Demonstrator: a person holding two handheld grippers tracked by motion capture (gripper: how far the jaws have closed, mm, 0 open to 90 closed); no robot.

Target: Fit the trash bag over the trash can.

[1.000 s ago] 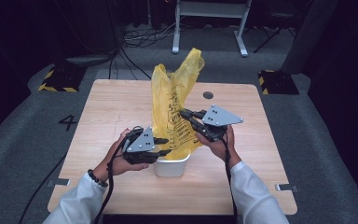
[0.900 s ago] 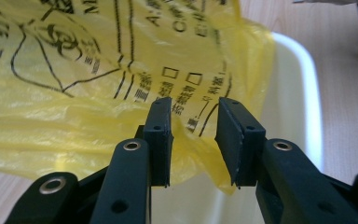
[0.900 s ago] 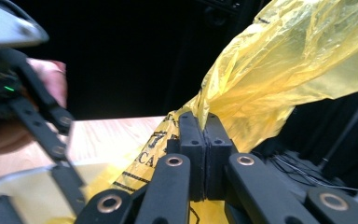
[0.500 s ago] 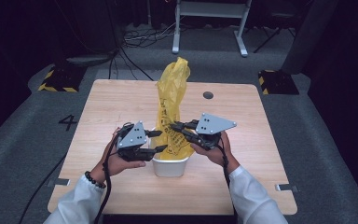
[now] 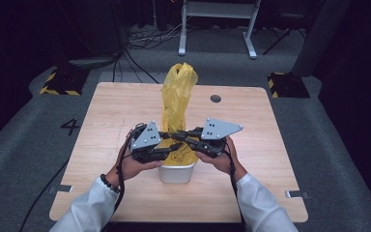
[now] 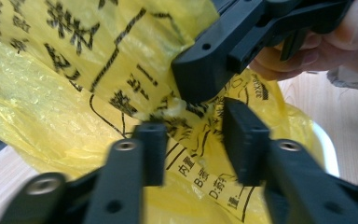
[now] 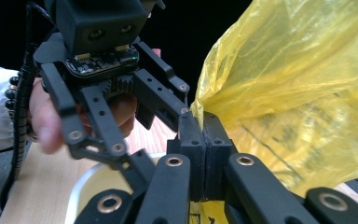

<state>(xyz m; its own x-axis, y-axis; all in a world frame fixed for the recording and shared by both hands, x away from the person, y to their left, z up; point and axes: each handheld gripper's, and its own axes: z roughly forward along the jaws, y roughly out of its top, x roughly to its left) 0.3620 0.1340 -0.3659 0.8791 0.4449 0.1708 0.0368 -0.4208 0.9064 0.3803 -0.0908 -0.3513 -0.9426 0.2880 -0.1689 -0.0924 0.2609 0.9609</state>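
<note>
A yellow plastic bag (image 5: 178, 94) with black print stands bunched and upright out of a small white container (image 5: 176, 173) near the table's front edge. My right gripper (image 7: 204, 123) is shut on a fold of the bag's film (image 7: 279, 84), just above the container's rim. My left gripper (image 6: 193, 140) faces it from the left. Its jaws have just been closing but still stand apart, with printed film (image 6: 74, 70) behind the gap and nothing pinched. In the high view the left gripper (image 5: 170, 148) and right gripper (image 5: 178, 135) meet tip to tip over the container.
The wooden table (image 5: 251, 125) has a small dark hole (image 5: 216, 98) at its back right. Around it lie grey floor with a painted "4" (image 5: 71, 126), striped blocks (image 5: 58, 82) and a metal stand (image 5: 217, 29) behind.
The bag has drawn in from a broad, leaning shape to a narrow upright column. Both grippers have come closer together and slightly lower over the container.
</note>
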